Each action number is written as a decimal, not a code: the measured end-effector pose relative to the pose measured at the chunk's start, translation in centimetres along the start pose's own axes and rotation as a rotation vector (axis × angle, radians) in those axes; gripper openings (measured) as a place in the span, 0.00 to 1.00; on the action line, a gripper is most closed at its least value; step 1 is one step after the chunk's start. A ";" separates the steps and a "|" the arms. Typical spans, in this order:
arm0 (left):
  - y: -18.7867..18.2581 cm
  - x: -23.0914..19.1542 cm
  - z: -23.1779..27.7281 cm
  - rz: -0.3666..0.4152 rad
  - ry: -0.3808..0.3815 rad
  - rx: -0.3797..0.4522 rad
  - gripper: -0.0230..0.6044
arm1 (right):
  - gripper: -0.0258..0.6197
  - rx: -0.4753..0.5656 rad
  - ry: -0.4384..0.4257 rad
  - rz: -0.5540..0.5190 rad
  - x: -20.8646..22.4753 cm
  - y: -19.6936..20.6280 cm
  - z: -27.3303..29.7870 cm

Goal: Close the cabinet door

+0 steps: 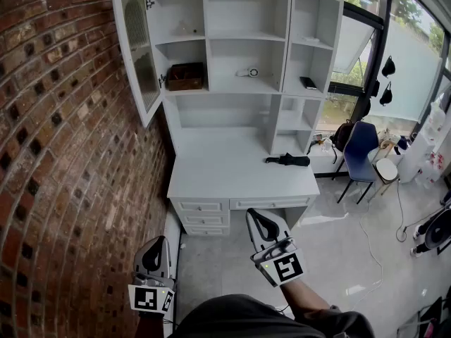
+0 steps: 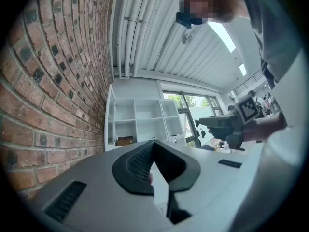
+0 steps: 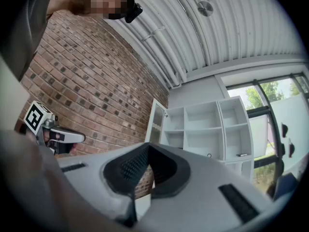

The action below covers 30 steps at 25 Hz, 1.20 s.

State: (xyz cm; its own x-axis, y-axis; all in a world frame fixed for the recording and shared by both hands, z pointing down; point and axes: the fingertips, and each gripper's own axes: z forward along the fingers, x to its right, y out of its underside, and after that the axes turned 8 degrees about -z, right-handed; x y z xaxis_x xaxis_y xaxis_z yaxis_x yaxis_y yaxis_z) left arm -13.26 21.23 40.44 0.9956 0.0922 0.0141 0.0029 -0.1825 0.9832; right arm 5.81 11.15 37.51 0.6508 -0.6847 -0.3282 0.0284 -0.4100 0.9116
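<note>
Well ahead of the left claw (image 1: pixel 158 245) and right claw (image 1: pixel 257 220), both pinched together and empty, the cabinet door (image 1: pixel 137 51) stands upright, swung open, its free edge toward them.

shelf trinket (image 1: pixel 248 72) too small, box (image 1: pixel 186 76) contents hidden

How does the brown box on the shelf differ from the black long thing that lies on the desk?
The brown box is brown and blocky; the black long thing is dark and slim, perhaps a folded umbrella. The brown box sits high on a shelf in the left compartment, beside the open cabinet door; the black long thing lies lower, on the desk, toward its right side. Both rest on white furniture.
</note>
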 end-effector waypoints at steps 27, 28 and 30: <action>-2.1 0.4 -0.4 -0.016 -0.053 0.095 0.55 | 0.04 0.019 -0.045 0.008 1.2 0.3 -0.5; -2.5 0.1 -0.5 -0.024 -0.063 0.110 0.57 | 0.04 0.015 -0.048 0.007 1.2 0.4 -0.4; -2.9 -0.4 -0.7 -0.036 -0.075 0.130 0.61 | 0.04 0.010 -0.054 0.007 1.1 0.7 -0.5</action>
State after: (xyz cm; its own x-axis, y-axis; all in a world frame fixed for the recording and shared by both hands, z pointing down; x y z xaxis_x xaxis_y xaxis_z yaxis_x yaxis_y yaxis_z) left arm -13.72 22.40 37.67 0.9988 0.0286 -0.0396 0.0464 -0.3065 0.9508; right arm 6.91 10.43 37.88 0.6093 -0.7189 -0.3347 0.0164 -0.4105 0.9117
